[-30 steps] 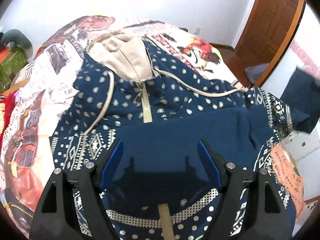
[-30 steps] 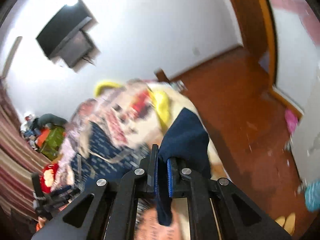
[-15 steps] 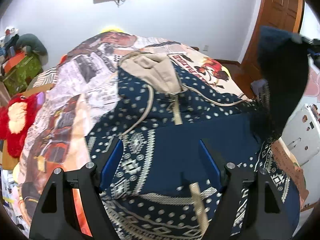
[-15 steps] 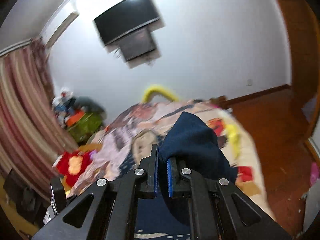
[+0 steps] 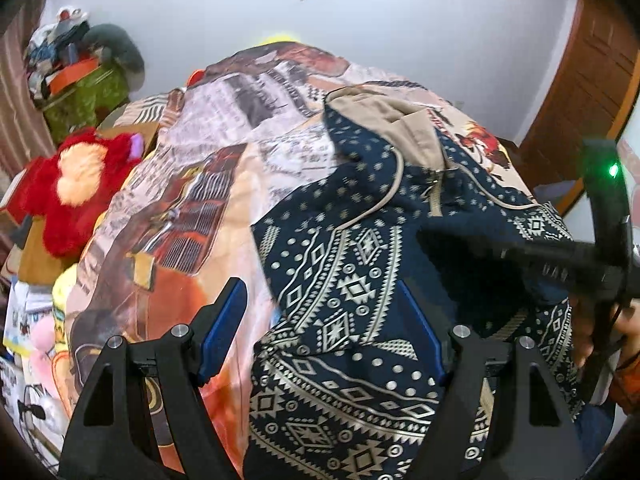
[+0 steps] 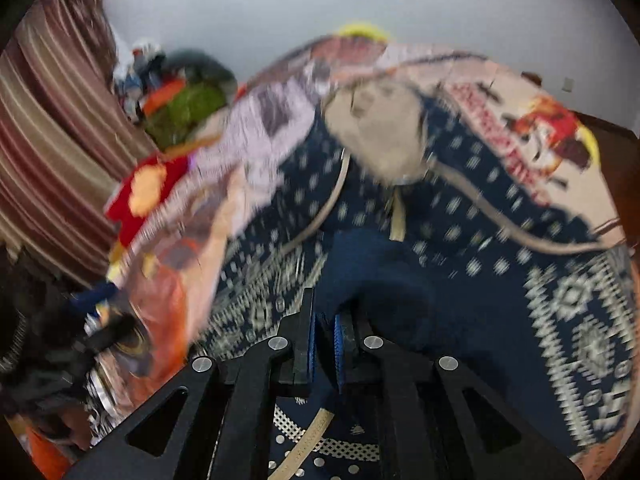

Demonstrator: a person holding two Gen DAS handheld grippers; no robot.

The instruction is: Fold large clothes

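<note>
A bed (image 5: 168,216) under a printed bedspread fills most of both views, and a navy hooded jacket (image 5: 340,280) with cream patterns lies spread across it, its beige-lined hood (image 5: 396,120) toward the far wall. Beside the bed, on the left in the left wrist view, sit a red plush toy (image 5: 76,184) and a green bag (image 5: 88,96) heaped with clutter, with a striped curtain (image 6: 48,152) next to them.

The right gripper (image 6: 324,336) has its jaws pressed almost together on a fold of the jacket's plain navy cloth (image 6: 376,280), which bunches up just ahead of the fingertips over the patterned front (this view is blurred, so finer detail is lost). The same gripper shows as a dark blurred bar at the right edge of the left wrist view, over the jacket's right side.

The left gripper (image 5: 324,332) hangs above the jacket's left edge with its jaws wide apart and nothing between the blue pads (image 5: 224,328); one finger is over the bedspread, the other over the jacket.
</note>
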